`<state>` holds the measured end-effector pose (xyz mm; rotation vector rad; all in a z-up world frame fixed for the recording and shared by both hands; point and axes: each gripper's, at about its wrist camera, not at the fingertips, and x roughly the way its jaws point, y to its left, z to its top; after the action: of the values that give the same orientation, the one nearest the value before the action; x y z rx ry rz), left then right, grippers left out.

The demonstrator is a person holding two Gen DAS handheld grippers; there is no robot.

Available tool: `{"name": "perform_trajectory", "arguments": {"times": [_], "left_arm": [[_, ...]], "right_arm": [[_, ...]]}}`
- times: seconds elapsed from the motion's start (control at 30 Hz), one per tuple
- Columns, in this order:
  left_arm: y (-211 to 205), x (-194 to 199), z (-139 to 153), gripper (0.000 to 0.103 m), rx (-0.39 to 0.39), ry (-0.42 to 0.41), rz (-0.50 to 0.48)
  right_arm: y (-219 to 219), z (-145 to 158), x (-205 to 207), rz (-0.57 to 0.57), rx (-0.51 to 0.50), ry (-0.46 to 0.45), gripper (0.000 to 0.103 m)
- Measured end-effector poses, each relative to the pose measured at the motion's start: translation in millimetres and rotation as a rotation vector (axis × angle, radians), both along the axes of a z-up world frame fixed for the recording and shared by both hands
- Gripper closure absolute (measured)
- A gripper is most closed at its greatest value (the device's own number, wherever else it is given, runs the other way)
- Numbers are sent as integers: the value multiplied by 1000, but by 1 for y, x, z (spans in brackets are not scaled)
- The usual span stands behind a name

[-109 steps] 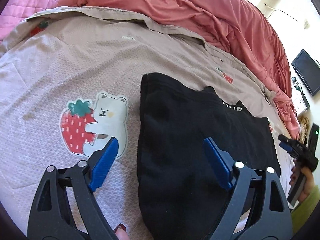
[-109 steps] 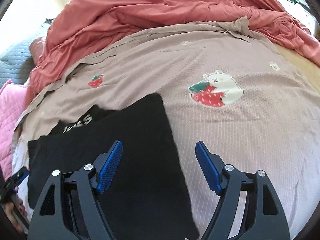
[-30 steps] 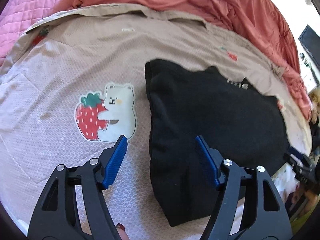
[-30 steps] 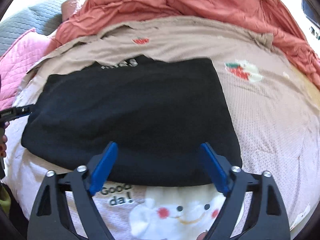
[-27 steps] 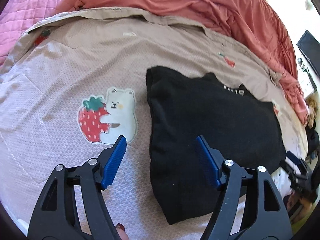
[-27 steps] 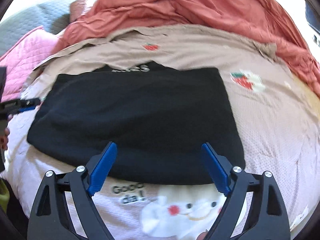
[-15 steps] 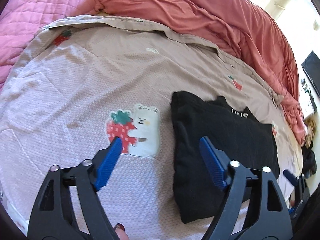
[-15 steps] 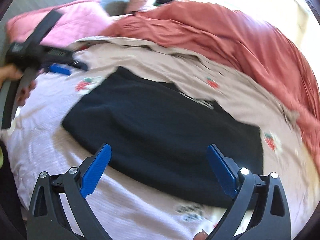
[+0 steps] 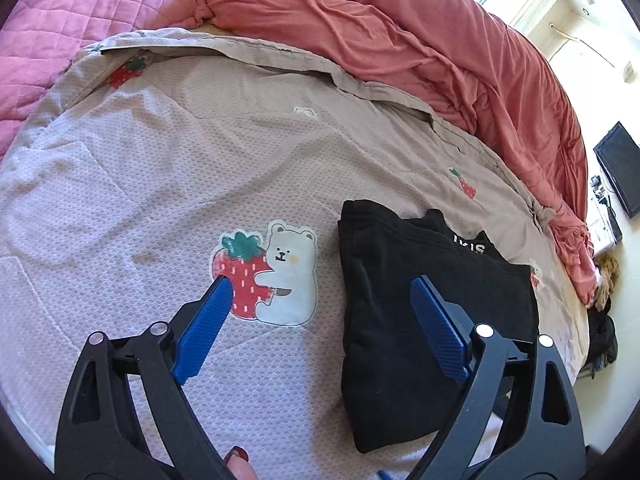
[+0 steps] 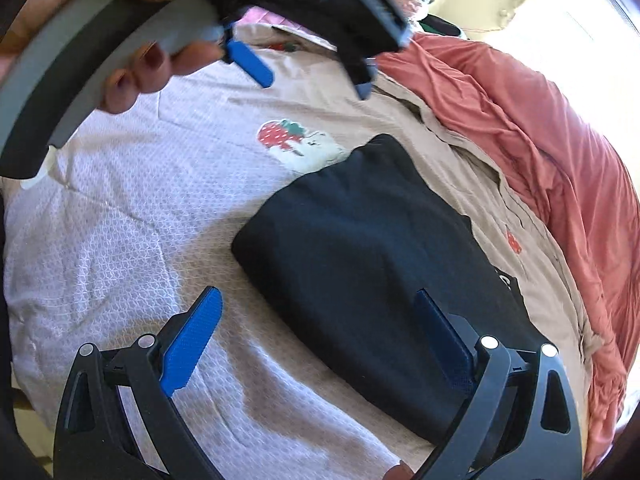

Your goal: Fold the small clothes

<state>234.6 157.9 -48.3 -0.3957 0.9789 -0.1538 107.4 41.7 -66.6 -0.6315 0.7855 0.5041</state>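
A folded black garment (image 9: 420, 304) with white lettering at its collar lies flat on the beige printed bed cover (image 9: 180, 152). My left gripper (image 9: 320, 280) is open and empty above the cover, its right finger over the garment's left part. In the right wrist view the garment (image 10: 372, 256) lies at centre right. My right gripper (image 10: 316, 296) is open and empty above the garment's near edge. The left gripper (image 10: 304, 68) shows at the top of the right wrist view, held in a hand, jaws apart.
A rumpled red duvet (image 9: 400, 32) is bunched along the far side of the bed. A pink quilted blanket (image 9: 52, 20) lies at the left. A strawberry-and-bear print (image 9: 264, 276) marks the cover beside the garment. A dark screen (image 9: 620, 168) hangs on the right wall.
Both grippers have lifted away from the garment, still open. The right gripper has swung left so the left gripper and hand now fill its upper view. The garment has not moved.
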Motion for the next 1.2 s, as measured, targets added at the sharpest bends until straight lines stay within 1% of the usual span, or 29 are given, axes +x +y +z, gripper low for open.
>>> {"name": "perform_trajectory", "arguments": {"times": [0.17,0.27,0.37,0.47,0.53,0.57,0.6,0.63,0.67,0.7,0.73,0.77,0.83,0.93,1.03,1.1,1.17,1.2], "left_arm": [[-5,5,-11,19,-8,8,-4],[-7,9,-21,19,-36,31,-5],[-8,13,-28,19,-53,45,-3],[-6,16,-34,19,-91,57,0],[-5,18,-38,19,-115,61,7],[-4,18,-39,19,-123,65,8],[-3,19,-41,19,-133,70,9],[-3,20,-43,19,-146,75,11],[-2,21,-45,19,-161,80,13],[-1,21,-46,19,-169,83,13],[-1,22,-47,19,-178,86,13],[-1,24,-48,19,-191,87,10],[-3,27,-50,19,-221,89,0],[-9,33,-52,19,-276,97,-27],[-17,38,-57,19,-339,116,-62],[-23,40,-62,19,-381,131,-86],[-29,43,-66,21,-412,142,-107],[-31,44,-68,25,-420,145,-113]], "right_arm": [[7,-11,5,-13,-43,-6,7],[7,-22,12,-24,-80,-5,8],[9,-26,13,-17,-80,-16,9],[14,-28,13,-6,-89,-42,11],[16,-30,14,-3,-98,-60,26],[18,-30,15,-4,-103,-69,30],[19,-30,15,2,-100,-73,37],[19,-28,15,8,-87,-71,51],[18,-27,14,15,-68,-67,60],[17,-23,13,24,-43,-62,74],[16,-20,11,26,-26,-60,81],[13,-16,11,21,1,-53,81],[2,-4,16,-18,93,-11,85],[-18,11,28,-63,228,53,87],[-26,22,30,-70,282,58,87],[-28,27,30,-69,293,52,87],[-29,30,28,-68,302,53,87],[-30,30,27,-67,305,55,87]]}}
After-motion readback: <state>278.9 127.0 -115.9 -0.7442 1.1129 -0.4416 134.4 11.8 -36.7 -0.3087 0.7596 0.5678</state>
